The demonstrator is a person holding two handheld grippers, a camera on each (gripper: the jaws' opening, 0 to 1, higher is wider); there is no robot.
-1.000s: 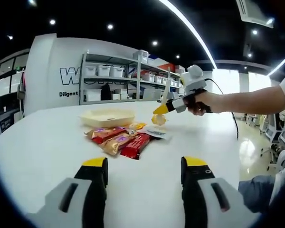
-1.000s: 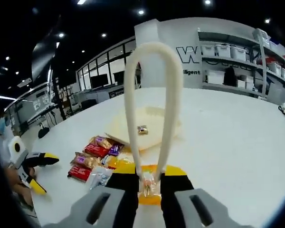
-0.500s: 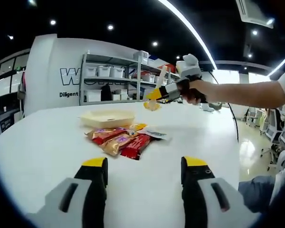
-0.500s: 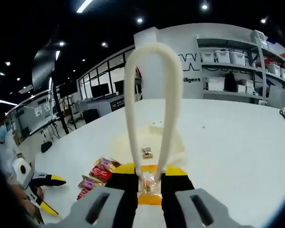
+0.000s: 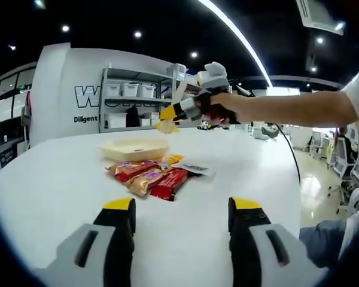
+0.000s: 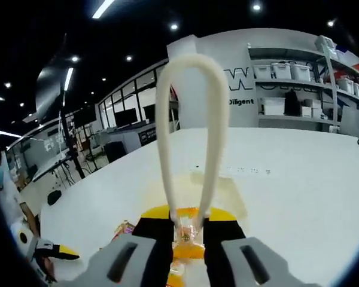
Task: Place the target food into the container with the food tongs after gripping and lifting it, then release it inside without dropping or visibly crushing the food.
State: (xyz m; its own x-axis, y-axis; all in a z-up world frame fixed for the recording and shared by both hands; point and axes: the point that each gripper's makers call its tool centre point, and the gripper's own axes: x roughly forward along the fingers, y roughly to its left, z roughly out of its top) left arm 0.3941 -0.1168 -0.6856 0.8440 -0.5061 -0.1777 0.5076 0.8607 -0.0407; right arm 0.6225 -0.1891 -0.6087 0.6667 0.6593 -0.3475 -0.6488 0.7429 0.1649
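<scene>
My right gripper [image 6: 187, 220] is shut on the cream food tongs [image 6: 165, 137], whose looped end points away from the camera. Their tips pinch a small yellow-wrapped food [image 6: 185, 237] between my jaws. In the left gripper view the right gripper [image 5: 178, 112], held in a hand, hangs in the air with the wrapped food [image 5: 166, 126] just above the right end of the shallow cream container [image 5: 134, 148]. That container [image 6: 232, 190] lies right under the tongs. My left gripper [image 5: 182, 220] rests low over the white table, open with nothing between its jaws.
A heap of several red, gold and purple snack packets [image 5: 154, 176] lies on the white table [image 5: 60, 179] in front of the container. The left gripper [image 6: 51, 251] shows at lower left. Shelving with white bins [image 5: 140, 95] stands behind.
The right gripper has carried the tongs and the wrapped food up and towards the container, from beside the packets to above it. The left gripper has stayed put.
</scene>
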